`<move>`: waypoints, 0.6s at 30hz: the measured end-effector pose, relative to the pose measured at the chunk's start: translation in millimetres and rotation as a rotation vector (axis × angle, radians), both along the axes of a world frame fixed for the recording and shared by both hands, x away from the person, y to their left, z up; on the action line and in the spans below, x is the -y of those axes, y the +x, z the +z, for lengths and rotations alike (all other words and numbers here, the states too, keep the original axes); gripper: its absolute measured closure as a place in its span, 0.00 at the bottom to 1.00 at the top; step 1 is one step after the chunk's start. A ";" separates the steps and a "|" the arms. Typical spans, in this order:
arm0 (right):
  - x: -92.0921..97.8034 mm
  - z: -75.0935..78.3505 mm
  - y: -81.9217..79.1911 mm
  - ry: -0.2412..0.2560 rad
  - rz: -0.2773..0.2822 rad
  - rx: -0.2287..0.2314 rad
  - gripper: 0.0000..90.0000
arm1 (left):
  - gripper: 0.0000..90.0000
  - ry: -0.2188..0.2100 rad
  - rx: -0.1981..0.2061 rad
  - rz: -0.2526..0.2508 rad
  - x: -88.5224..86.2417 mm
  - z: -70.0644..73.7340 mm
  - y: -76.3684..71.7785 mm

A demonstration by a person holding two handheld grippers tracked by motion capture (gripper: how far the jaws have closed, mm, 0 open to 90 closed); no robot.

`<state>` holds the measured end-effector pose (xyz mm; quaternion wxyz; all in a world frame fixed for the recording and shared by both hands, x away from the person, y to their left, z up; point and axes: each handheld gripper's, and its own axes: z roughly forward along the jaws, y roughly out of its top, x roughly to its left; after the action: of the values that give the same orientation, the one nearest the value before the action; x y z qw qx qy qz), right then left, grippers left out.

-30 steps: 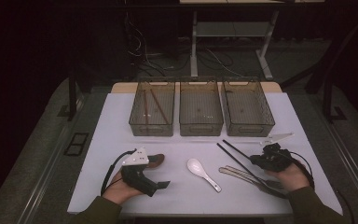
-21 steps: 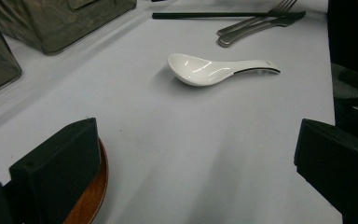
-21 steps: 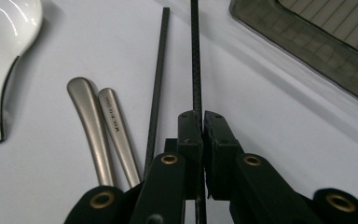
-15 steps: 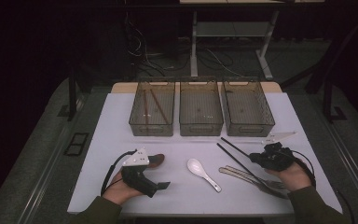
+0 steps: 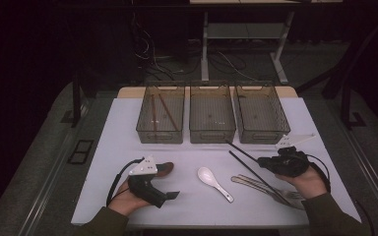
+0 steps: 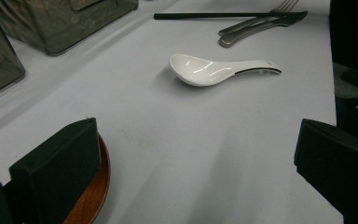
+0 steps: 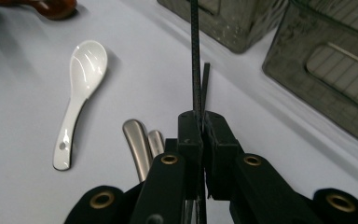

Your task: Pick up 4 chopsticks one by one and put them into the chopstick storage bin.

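Black chopsticks (image 7: 196, 70) sat pinched between the closed jaws of my right hand-held gripper (image 7: 200, 126); in the right gripper view both sticks ran forward from the jaws toward the bins. From the high view that hand-held gripper (image 5: 262, 161) hovered at the right of the white counter (image 5: 123, 142), with the chopsticks (image 5: 243, 156) pointing up and left toward the gap between the middle bin (image 5: 212, 113) and the right bin (image 5: 261, 113). I could not tell whether their far tips touched the counter.

My left hand-held gripper (image 5: 170, 183) rested low at the near left of the counter, jaws spread wide and holding nothing. A brown wooden spoon (image 6: 91, 196) lay just under its left jaw in the left gripper view.

Between the two hands lay a white spoon (image 5: 214, 183), bowl toward the bins. Metal cutlery (image 5: 261, 186), a fork among it, lay just right of it, below the chopsticks. Two brown sticks (image 5: 160, 110) leaned inside the left bin (image 5: 142, 129).
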<state>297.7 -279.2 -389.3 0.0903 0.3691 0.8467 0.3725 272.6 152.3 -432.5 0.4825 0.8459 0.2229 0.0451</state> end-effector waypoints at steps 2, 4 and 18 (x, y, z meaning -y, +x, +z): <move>-1.9 3.1 1.4 0.012 0.007 0.005 0.95 | 0.00 0.003 0.001 -0.001 -0.3 0.0 -0.2; -4.4 6.8 3.2 0.022 0.014 0.019 0.95 | 0.00 0.005 0.000 -0.001 -0.5 0.2 -1.0; -31.8 28.1 15.6 0.060 0.059 0.065 0.95 | 0.00 -0.007 0.004 0.007 -0.8 1.2 -0.5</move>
<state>313.4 -247.4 -361.2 0.0959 0.3340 0.8423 0.4120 272.2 153.1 -431.3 0.4859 0.8432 0.2252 0.0477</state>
